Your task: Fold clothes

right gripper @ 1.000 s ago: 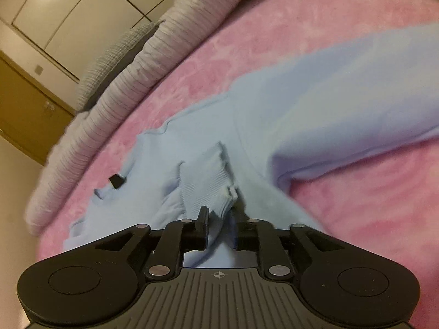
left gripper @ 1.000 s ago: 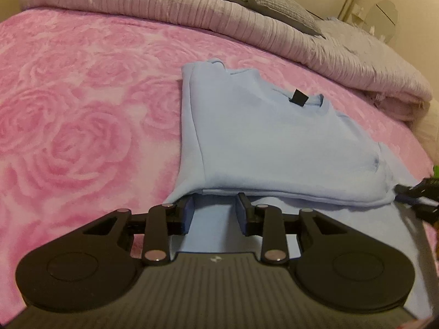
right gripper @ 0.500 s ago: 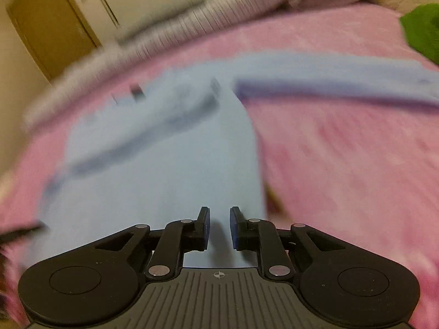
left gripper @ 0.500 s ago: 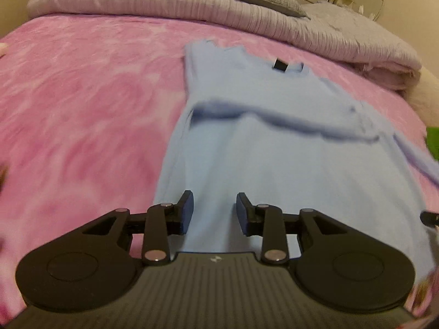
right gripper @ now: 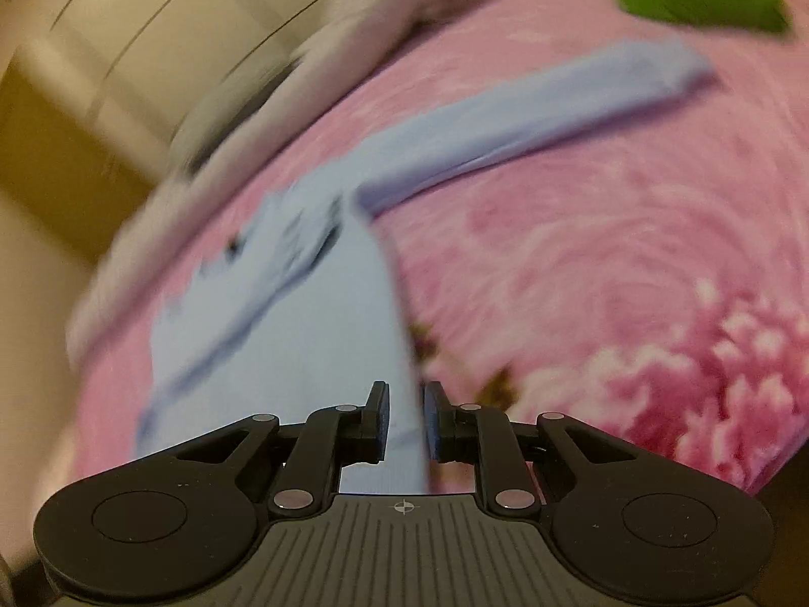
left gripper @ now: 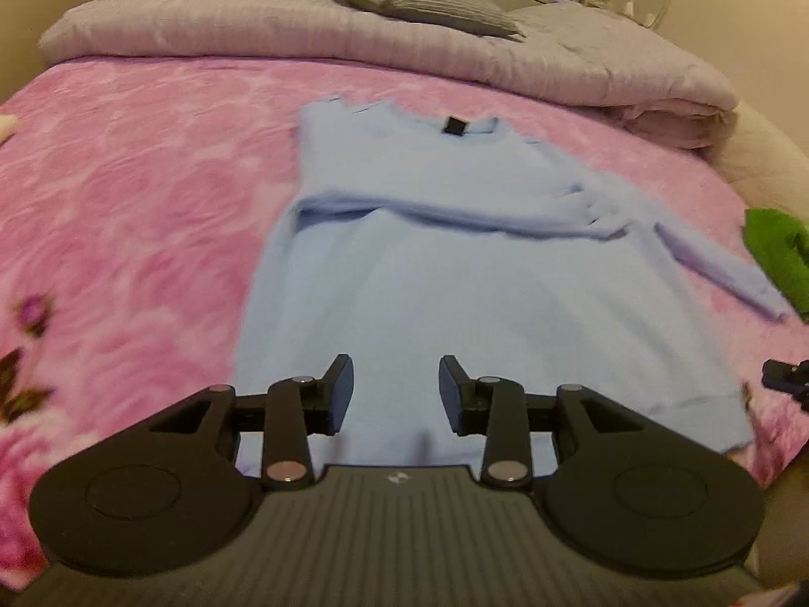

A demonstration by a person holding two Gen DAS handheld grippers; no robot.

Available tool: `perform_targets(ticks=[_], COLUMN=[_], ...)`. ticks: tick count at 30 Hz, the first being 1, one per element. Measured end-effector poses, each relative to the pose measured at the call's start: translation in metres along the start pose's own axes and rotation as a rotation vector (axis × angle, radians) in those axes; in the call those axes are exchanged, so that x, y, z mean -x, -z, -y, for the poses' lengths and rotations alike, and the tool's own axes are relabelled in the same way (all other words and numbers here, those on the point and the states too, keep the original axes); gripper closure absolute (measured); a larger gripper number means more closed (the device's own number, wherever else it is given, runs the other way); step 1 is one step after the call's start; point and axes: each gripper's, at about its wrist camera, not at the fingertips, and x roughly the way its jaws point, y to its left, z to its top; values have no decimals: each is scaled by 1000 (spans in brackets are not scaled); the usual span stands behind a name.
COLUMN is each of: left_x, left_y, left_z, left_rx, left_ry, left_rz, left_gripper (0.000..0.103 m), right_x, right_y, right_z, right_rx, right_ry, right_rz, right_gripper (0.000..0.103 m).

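A light blue sweater [left gripper: 455, 313] lies flat on the pink floral bedspread [left gripper: 126, 212], collar away from me. One sleeve [left gripper: 445, 210] is folded across its chest. The other sleeve [left gripper: 718, 268] stretches out to the right. My left gripper [left gripper: 395, 379] hangs open over the lower part of the body near the hem, holding nothing. The right wrist view is blurred. In it, my right gripper [right gripper: 406, 407] is open by a narrow gap above the sweater's side edge [right gripper: 399, 334], with the outstretched sleeve [right gripper: 531, 116] beyond. Its tip [left gripper: 789, 379] shows just right of the hem corner.
A rolled grey duvet [left gripper: 354, 35] and a grey pillow [left gripper: 419, 0] lie along the head of the bed. A green garment [left gripper: 778, 253] sits at the right edge, past the sleeve's cuff. Wardrobe doors [right gripper: 126, 25] stand behind the bed.
The right gripper let go of the sleeve cuff, leaving that sleeve across the chest. Both grippers drew back from the chest toward the hem.
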Motion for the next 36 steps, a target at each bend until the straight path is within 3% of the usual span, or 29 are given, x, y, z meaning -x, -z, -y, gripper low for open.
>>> perform_targets(ticks=[9,10,12,14,15,20,21,22,25,27,31,33,34,35,36], left_x=[-80,-89,-106,-118,-123,-138,-138,-137,-129,-123,-109,-103,-100,-96,-93], left_y=[-37,-41,-50,-56,-58,-58,-57,-57,-56,-55,-47,-40,-36,-33,-29], left_z=[45,48,51,51,52,51,49,46,34,24,7,0,-4,-7,-10], left_rx=[-36,-37,-17,8,15,37,37,41,73,96,148,189,208,226,244], left_ry=[46,43,40,48,56,86,93,99,110,111,117,134,143,153,163], left_rz=[-64,-63,-69,-74,-75,-79,-78,-75,-75,-72,-67,-72,-78,-83,-88], left_gripper=[71,71,71,71,71,71,71,71,71,71,71,71,71,71,71], right_x=[-17,-18,-21,-24,-26,-45,-48,-51,-53,-50,-62,-79,-88,-96,-101], right_y=[-85,-92,-108,-123,-130,-155,-159,-162,-160,-141,-67,-26,-6,13,28], right_z=[112,122,141,153,157,157,153,141,81,11,-113,-144,-160,-172,-175], right_rx=[-382,-403,-445,-485,-499,-495,-474,-418,-139,171,612,718,770,816,845], right_ry=[21,35,52,12,1,68,90,123,236,250,55,-7,-39,-59,-47], right_rz=[203,233,286,325,343,369,368,372,427,471,382,248,180,118,71], right_gripper=[85,84,69,53,50,50,56,85,87,87,86,68,50,41,40])
